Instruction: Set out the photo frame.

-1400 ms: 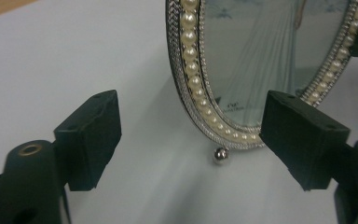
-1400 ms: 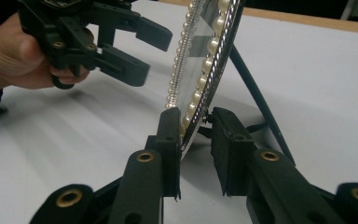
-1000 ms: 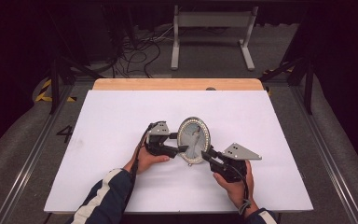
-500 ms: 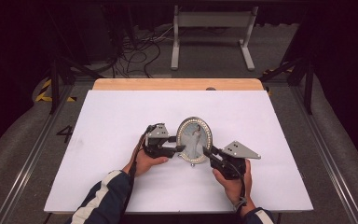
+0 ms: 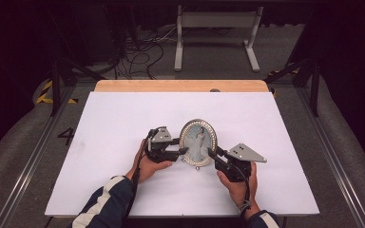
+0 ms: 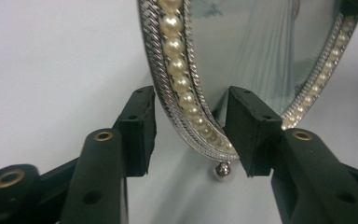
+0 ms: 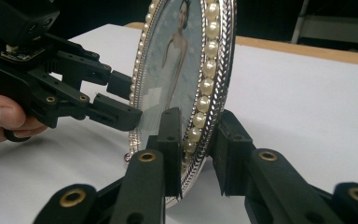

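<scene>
Right gripper view: oval frame (image 7: pixel 186 74) stands between right claw (image 7: pixel 198 156) pads.

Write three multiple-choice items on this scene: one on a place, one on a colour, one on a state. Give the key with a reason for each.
1. Where does the oval picture frame stand?
A. On the white table cover, between the two grippers
B. On the floor behind the table
C. At the table's far right corner

2. What colour are the beads around the frame's rim?
A. Red
B. Pearl white
C. Black

3. How does the right gripper stand to the frame?
A. It lies apart from it on the table
B. Its jaws straddle the frame's lower rim
C. It grips the left gripper

Key:
1 A: the high view shows the frame upright on the cover with a gripper at each side.
2 B: both gripper views show a row of pearl-white beads set in silver edging.
3 B: the right gripper view shows one jaw in front of the rim and one behind it.
</scene>
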Demonstrator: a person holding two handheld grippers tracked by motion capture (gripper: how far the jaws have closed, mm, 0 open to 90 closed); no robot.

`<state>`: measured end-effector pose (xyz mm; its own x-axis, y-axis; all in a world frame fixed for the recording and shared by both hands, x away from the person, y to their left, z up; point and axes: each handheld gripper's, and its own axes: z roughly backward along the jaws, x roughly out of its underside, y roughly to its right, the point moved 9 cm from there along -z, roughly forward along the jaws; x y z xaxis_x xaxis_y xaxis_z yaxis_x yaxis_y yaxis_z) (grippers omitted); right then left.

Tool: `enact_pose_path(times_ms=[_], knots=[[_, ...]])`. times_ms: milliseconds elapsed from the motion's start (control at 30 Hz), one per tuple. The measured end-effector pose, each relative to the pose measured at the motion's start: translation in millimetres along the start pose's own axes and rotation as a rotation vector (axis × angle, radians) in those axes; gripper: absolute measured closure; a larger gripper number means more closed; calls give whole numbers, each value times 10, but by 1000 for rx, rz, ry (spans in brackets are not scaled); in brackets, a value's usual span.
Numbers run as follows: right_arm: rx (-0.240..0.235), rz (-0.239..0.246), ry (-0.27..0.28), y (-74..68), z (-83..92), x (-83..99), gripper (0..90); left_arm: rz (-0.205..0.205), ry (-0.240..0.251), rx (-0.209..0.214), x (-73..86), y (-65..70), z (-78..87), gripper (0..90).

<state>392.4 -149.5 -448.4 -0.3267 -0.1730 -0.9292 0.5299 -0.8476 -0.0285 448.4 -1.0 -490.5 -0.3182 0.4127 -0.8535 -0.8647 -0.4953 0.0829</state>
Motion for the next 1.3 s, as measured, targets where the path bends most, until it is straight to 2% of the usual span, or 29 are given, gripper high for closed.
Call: enact_pose_path(times_ms=[67, 167, 200, 267, 433, 500, 667, 900, 1000, 1100, 1233, 1300], knots=[[8, 3, 13, 5, 25, -17, 742, 20, 18, 0, -18, -14, 11, 501], [9, 9, 22, 2, 50, -28, 737, 16, 31, 1, -40, -18, 12, 502], [11, 7, 22, 3, 54, -27, 740, 2, 32, 1, -50, -19, 14, 504], [13, 10, 23, 4, 50, -28, 746, 7, 37, 9, -61, -3, 17, 524], [11, 7, 18, 8, 35, -21, 758, -13, 28, 24, -68, 18, 16, 572], [6, 3, 24, 8, 34, -25, 762, 1, 28, 30, -57, 10, 31, 604], [4, -4, 34, 29, 18, -34, 762, -25, 5, 6, -42, 12, 53, 636], [1, -13, 33, 52, -22, -38, 762, -17, 0, 0, -21, 33, 79, 638], [-11, -27, 28, 58, -42, -41, 762, -30, -11, -11, 3, 48, 118, 637], [-12, -21, 30, 63, -67, -47, 758, -54, -25, -31, 32, 64, 154, 636], [-2, -4, 36, 60, -77, -53, 747, -48, -14, -24, 22, 61, 151, 630], [6, 3, 34, 57, -62, -50, 726, -41, -4, -28, 9, 56, 152, 586]])
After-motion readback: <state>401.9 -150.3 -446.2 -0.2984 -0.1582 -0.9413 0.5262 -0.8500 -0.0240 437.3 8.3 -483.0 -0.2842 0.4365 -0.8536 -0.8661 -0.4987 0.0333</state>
